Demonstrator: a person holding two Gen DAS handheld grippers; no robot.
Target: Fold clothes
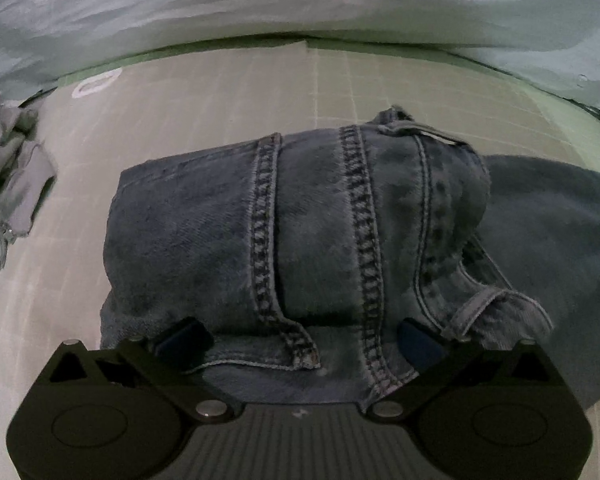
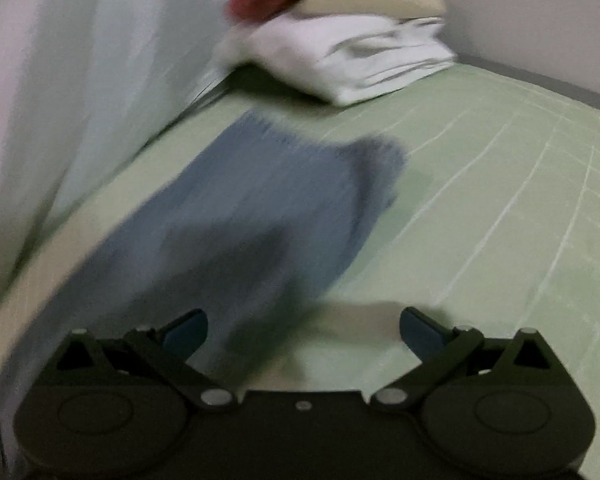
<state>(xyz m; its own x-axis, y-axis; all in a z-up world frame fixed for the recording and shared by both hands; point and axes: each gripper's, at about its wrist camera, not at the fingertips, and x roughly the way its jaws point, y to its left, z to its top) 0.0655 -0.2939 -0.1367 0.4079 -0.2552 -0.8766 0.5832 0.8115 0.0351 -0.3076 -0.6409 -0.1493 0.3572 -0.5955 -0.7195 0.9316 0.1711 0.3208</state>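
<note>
a home bedroom, w/ laundry being sorted on a bed. the bed (image 2: 500,168) has a pale green sheet w/ thin white grid lines. a pale, rumpled quilt (image 1: 180,20) w/ small printed motifs is bunched along its far edge. blue jeans (image 1: 300,220) lie folded on the sheet. a stack of folded clothes (image 2: 360,52), white w/ beige and red on top, sits by a plain wall; that view is blurred.
</note>
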